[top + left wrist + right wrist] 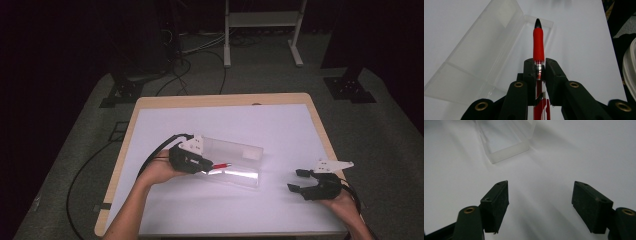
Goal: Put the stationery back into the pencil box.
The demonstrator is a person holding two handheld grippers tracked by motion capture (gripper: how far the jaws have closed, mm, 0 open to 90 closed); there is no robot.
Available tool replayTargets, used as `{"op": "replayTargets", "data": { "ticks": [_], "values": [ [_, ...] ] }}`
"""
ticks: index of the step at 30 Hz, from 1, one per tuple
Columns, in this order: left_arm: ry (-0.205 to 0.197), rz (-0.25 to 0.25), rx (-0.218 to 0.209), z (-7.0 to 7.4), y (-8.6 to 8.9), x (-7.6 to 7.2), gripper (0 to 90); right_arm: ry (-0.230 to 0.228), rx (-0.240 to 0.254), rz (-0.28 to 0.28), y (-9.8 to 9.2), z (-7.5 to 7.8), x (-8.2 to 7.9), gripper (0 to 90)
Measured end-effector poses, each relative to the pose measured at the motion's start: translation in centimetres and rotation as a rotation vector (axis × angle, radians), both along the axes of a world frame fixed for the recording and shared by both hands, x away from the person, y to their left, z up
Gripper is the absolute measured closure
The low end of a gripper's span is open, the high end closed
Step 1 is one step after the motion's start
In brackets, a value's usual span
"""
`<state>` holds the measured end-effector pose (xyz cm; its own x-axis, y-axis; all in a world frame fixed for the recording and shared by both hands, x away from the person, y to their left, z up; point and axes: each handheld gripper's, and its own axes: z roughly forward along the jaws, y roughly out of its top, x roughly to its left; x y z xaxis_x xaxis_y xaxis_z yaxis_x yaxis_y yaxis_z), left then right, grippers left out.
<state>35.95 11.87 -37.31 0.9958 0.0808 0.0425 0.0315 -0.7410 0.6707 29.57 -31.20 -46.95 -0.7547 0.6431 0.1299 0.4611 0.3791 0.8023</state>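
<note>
- The left tongs [539, 72] are clamped on a red pen with a clear barrel and black tip [538, 42], which sticks straight out ahead of the jaws.
- Beyond its tip, the open translucent plastic pencil case [486, 47] lies lengthwise, its tray in line with the pen, mid-desk [280, 125].
- The right tongs [299, 180] gape empty near the desk's right edge, well apart from the case.

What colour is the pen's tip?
Black. The pen has a red grip and a black tip, clearest in the left gripper view.
</note>
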Motion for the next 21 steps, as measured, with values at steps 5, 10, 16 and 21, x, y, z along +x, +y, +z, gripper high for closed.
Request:
{"op": "replayTargets", "data": {
  "ticks": [5,10,16,21],
  "values": [
    [0.006,-0.011,0.007,0.0,-0.9,0.7,79.2,-0.001,0.0,0.004,0.0,0.0,0.0,29.0],
    [0.009,-0.014,-0.001,-0.2,-1.5,1.4,79.2,0.002,0.005,0.001,-0.1,0.0,0.0,28.8],
    [0.014,-0.026,0.002,-0.5,-2.5,2.3,79.2,0.002,0.0,0.01,0.0,0.0,0.0,28.8],
    [0.021,-0.036,0.006,-0.9,-3.4,2.7,79.2,-0.002,0.009,0.007,-0.1,0.1,0.0,28.8]
  ]
}}
